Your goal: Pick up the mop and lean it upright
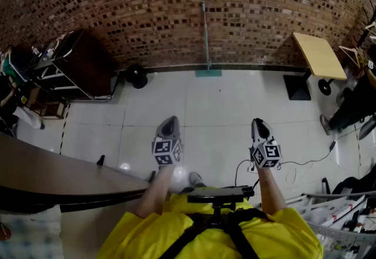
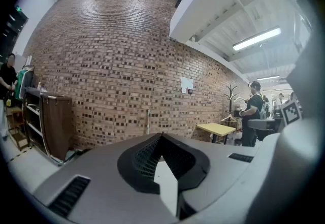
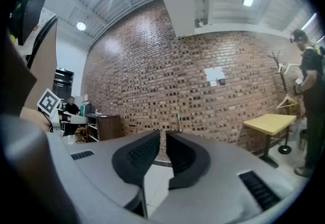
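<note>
The mop [image 1: 205, 32] stands upright against the brick wall, its green head [image 1: 208, 73] on the floor at the wall's foot. Both grippers are held well back from it, over the pale floor tiles. My left gripper [image 1: 170, 120] is shut with nothing in it, and my right gripper [image 1: 259, 123] is also shut and empty. In the left gripper view the mop's pole [image 2: 148, 121] shows far off above the closed jaws of the left gripper [image 2: 161, 136]. The right gripper view has the pole [image 3: 179, 120] just past the right gripper [image 3: 163, 134], whose jaws leave only a thin slit.
A yellow table [image 1: 320, 55] stands at the wall on the right, a dark cabinet [image 1: 79, 61] and a black round object [image 1: 136, 76] on the left. Cables [image 1: 305, 161] trail on the floor at right. A counter edge [image 1: 59, 178] is near left. A person [image 3: 310, 96] stands at right.
</note>
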